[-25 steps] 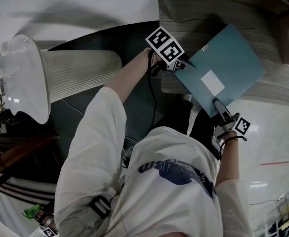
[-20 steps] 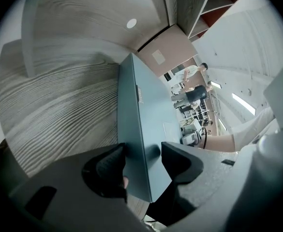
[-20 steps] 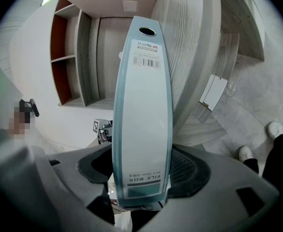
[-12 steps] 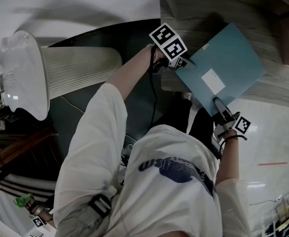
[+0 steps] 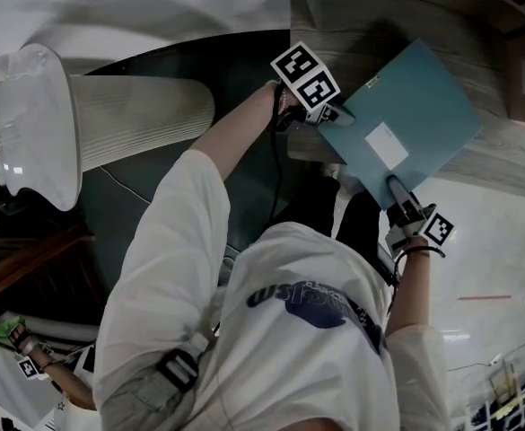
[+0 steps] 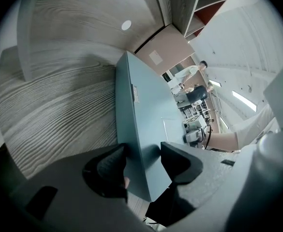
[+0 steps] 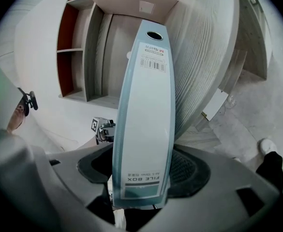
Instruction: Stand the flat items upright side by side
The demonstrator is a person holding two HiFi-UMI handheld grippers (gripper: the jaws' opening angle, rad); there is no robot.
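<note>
The teal file box (image 5: 397,124) is held up by both tongs at the far right of the head view, in front of a grey wood-grain panel (image 5: 352,25). Its broad face, which bears a white label (image 5: 388,145), is turned toward the camera and sits cornerwise. The left gripper (image 5: 332,115) is clamped on the box's left corner. In its own view its two dark jaws (image 6: 142,161) press on either side of the box's (image 6: 146,115) thin edge, with the panel (image 6: 59,110) just beside it. The right gripper (image 5: 397,196) grips the near corner. In its view the jaws (image 7: 142,170) stand wide, closed on the spine of the box (image 7: 143,110), whose barcode sticker (image 7: 153,62) and round finger hole (image 7: 154,35) point away toward open shelves (image 7: 73,47).
</note>
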